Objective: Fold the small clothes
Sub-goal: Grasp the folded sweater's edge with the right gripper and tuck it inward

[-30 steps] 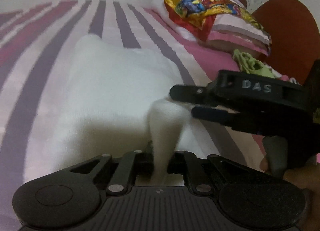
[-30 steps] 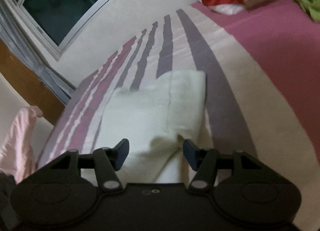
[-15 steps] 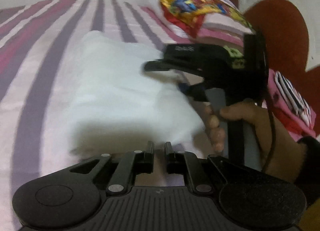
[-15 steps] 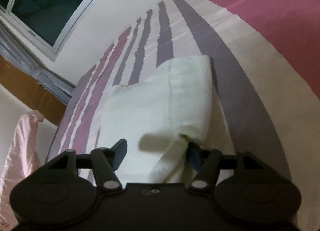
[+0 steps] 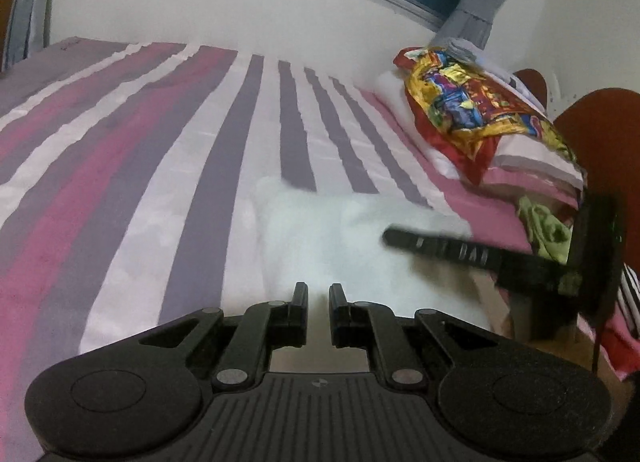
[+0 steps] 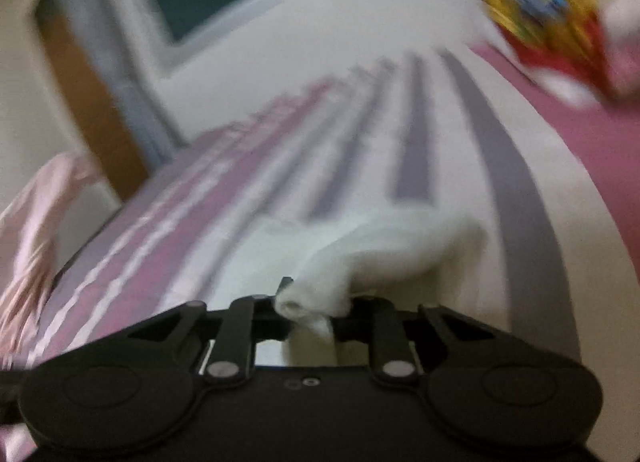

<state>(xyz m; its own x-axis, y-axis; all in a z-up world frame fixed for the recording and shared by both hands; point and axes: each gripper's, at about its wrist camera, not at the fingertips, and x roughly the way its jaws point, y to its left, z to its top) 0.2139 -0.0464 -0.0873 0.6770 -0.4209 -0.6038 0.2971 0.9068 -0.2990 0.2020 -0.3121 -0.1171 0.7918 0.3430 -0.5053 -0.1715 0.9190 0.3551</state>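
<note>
the white cloth (image 6: pixel 400 246) lies on the striped bed (image 5: pixel 160 190). the right gripper (image 6: pixel 312 302) has just been closing its fingers, now pinching a cloth corner; the left gripper (image 5: pixel 318 294) is narrow, empty. mid-fold (judging): next, carry that corner across.

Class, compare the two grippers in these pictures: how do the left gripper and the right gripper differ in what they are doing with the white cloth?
1. The left gripper is shut with nothing between its fingers; the right gripper is shut on a bunched corner of the white cloth.
2. The left gripper hovers apart from the cloth; the right gripper, whose jaws have just been closing, lifts its corner off the striped bedsheet.
Both are black two-finger grippers pointing over the bed.
</note>
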